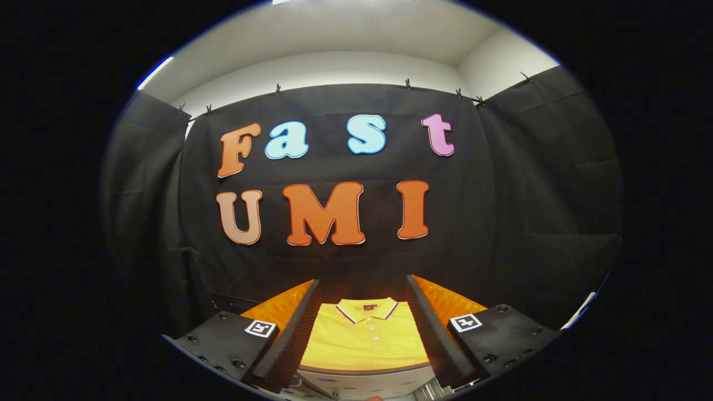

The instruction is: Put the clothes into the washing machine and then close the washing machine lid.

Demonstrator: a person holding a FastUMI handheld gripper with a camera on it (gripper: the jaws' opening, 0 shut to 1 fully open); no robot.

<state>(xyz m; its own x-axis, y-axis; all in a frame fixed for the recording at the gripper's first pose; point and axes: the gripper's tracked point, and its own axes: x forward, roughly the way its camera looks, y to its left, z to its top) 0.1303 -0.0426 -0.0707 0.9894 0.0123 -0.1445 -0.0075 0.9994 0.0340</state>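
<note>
A folded yellow shirt (365, 340), collar up, lies low in the frame between the released, spread-apart gripper (363, 334) fingers.

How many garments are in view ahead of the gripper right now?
1: a folded yellow polo shirt lies flat, seen between the open gripper's fingers and just ahead of them, collar toward the booth wall. Others may be hidden beyond the fingers.

Yellow polo shirt (365, 340) (collar trimmed, buttoned) flat between the open gripper (363, 334) fingers.
</note>
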